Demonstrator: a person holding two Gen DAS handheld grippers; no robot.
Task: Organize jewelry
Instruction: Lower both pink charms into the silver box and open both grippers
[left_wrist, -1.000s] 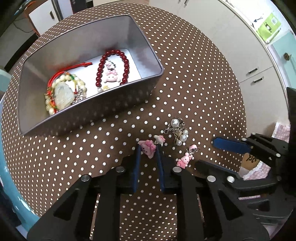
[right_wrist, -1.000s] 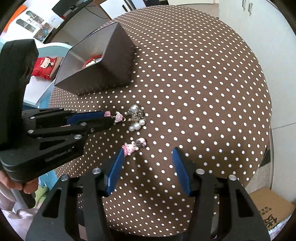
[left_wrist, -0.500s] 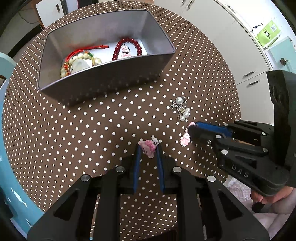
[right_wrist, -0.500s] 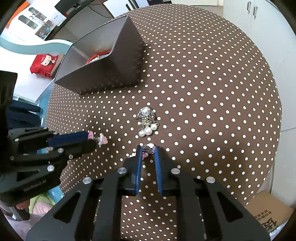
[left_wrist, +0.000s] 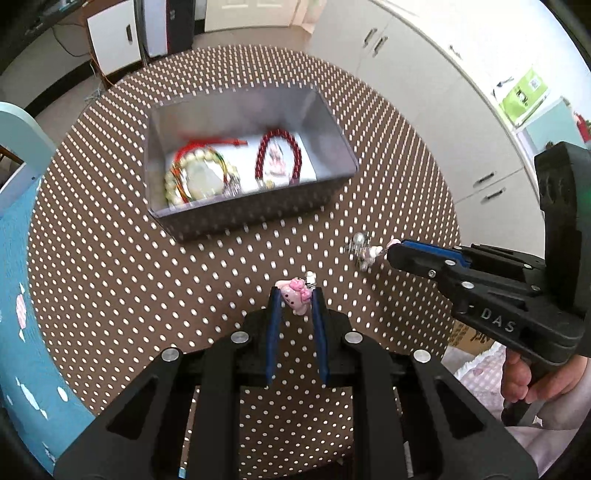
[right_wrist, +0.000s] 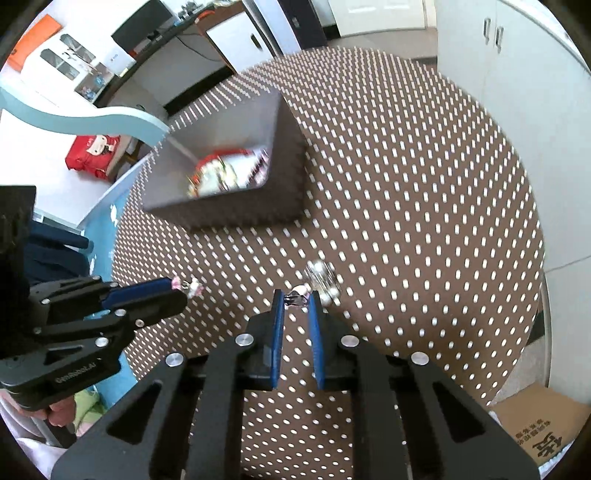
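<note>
1. Left wrist view: we see our left gripper (left_wrist: 295, 295) clamped on a pink charm (left_wrist: 294, 291) above the dotted tablecloth (left_wrist: 110, 258). The silver tin (left_wrist: 258, 212), toward the far edge, shows a red bead bracelet (left_wrist: 279, 155) and a pale bead bracelet (left_wrist: 195, 179) inside.
2. Right wrist view: we see our right gripper (right_wrist: 295, 297) pinched on a small charm (right_wrist: 297, 295), with a pearl cluster (right_wrist: 321, 278) just beside it; the tin's contents are blurred here.
3. Only the right view shows a cardboard box (right_wrist: 543, 424) past the table's near right edge.
</note>
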